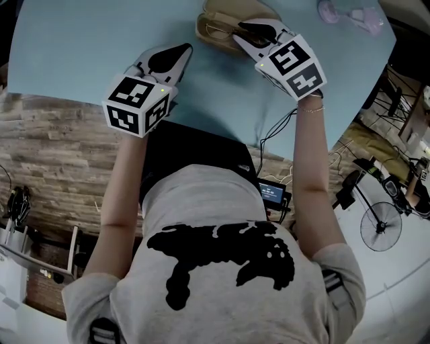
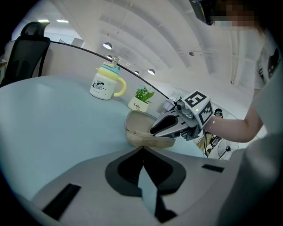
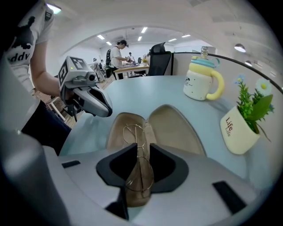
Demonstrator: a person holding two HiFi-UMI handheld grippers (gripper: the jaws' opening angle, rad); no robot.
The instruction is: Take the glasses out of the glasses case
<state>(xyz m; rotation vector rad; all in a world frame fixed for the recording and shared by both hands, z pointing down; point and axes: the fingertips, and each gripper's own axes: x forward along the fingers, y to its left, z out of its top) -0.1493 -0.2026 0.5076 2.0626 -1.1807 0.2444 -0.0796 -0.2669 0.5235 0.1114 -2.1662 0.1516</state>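
Note:
An open tan glasses case [image 3: 172,128] lies on the light blue table [image 1: 80,54], at the far middle in the head view. Gold wire-rimmed glasses [image 3: 133,133] lie folded in its left half. My right gripper [image 3: 143,146] points steeply down into the case with its jaws close on either side of the frame near the bridge; a small gap still shows beside the wire. My left gripper [image 2: 143,149] hovers over the table short of the case [image 2: 139,128], its tips together with nothing in them. The left gripper view shows the right gripper [image 2: 154,131] over the case.
A white and yellow mug [image 3: 199,84] and a small cream pot with a green plant [image 3: 239,128] stand behind the case. A pale pink thing [image 1: 336,12] lies at the table's far right. A dark cable [image 1: 275,131] hangs off the near edge by my right arm.

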